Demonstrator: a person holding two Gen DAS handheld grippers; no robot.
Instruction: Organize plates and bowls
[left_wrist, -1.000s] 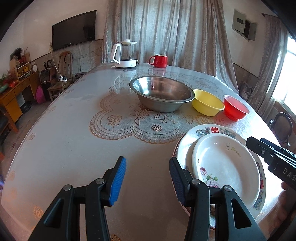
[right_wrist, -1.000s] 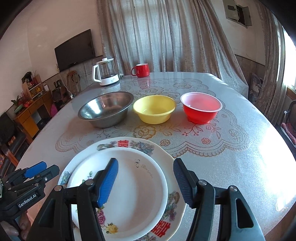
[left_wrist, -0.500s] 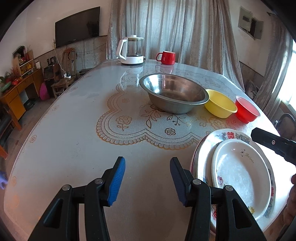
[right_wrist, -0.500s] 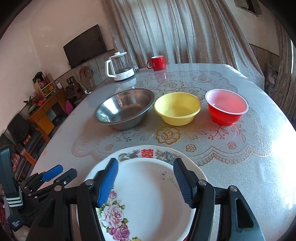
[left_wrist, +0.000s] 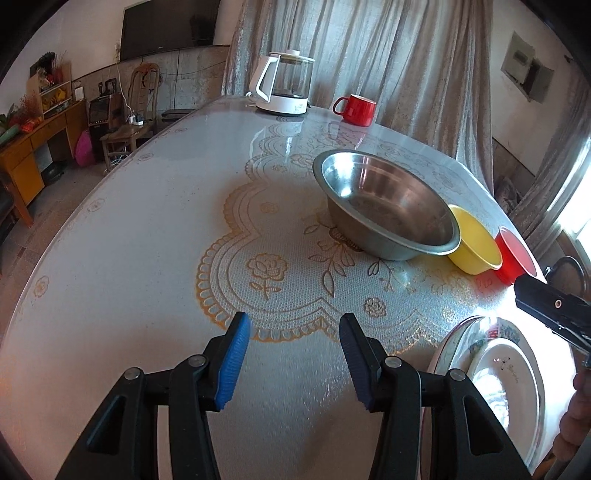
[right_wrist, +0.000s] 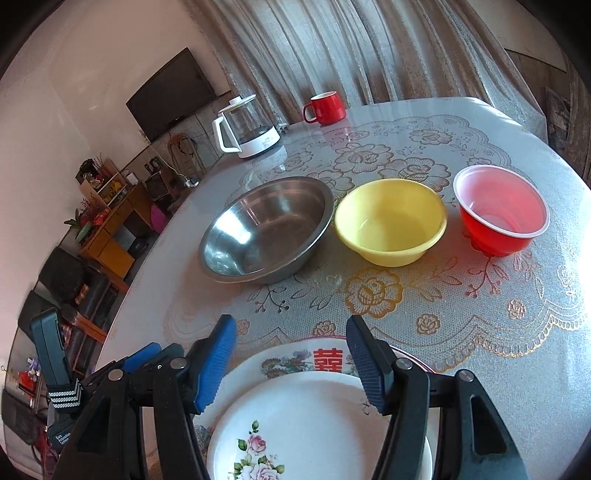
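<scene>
The small plate (right_wrist: 314, 424) lies on the big plate (right_wrist: 295, 360) at the bottom of the frame, already stacked. The three bowls (right_wrist: 391, 221) stand apart in a row, probably to nest next. Both the left gripper (left_wrist: 293, 354) and the right gripper (right_wrist: 291, 365) have half-open jaws that hold nothing.

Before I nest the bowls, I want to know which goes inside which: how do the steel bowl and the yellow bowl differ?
The steel bowl is shiny grey metal; the yellow bowl is matte and looks like plastic. The steel bowl is wider across the rim than the yellow bowl. The steel bowl has a flat flared lip; the yellow bowl has only a thin rim. Both stand upright and empty, side by side on the table.
</scene>
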